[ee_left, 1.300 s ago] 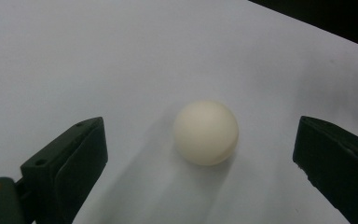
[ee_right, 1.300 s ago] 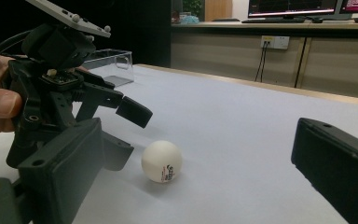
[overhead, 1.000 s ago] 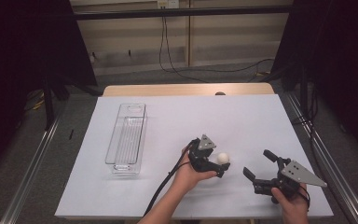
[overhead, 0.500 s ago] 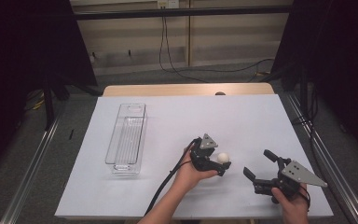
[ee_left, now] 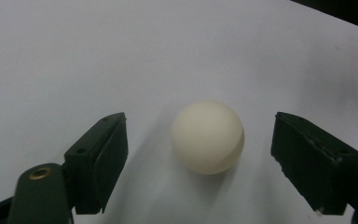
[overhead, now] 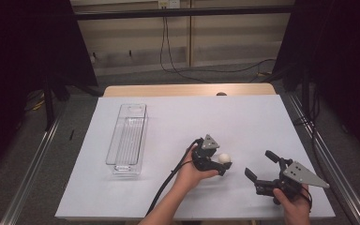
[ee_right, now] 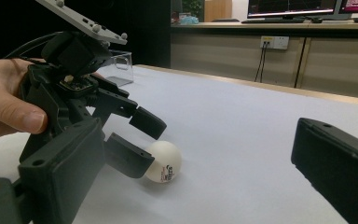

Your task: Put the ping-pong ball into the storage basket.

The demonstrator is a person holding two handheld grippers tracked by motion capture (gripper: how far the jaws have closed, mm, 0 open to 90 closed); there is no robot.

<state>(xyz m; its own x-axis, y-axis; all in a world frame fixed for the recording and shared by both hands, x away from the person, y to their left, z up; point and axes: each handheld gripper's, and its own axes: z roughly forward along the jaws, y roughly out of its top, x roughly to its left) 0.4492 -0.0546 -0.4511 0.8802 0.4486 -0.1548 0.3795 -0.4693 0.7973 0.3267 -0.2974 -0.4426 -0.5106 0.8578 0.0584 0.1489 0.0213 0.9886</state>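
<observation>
Left gripper spread around a ping-pong ball

Gaps either side of the ball; right gripper gapes at four o'clock, table edge near, print on ball unreadable.

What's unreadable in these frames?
- Print on the ball: right gripper view, too small and blurred to read.
- Left gripper fingers: high view, too small to tell any contact with the ball.
- Clear bin: right gripper view, mostly hidden behind the left gripper.
- Monitors: right gripper view, cut off by the top edge.

Dim, even overhead light; the white tabletop is brightest, its surroundings dark. Near claw parts blur; soft shadow under the ball.
</observation>
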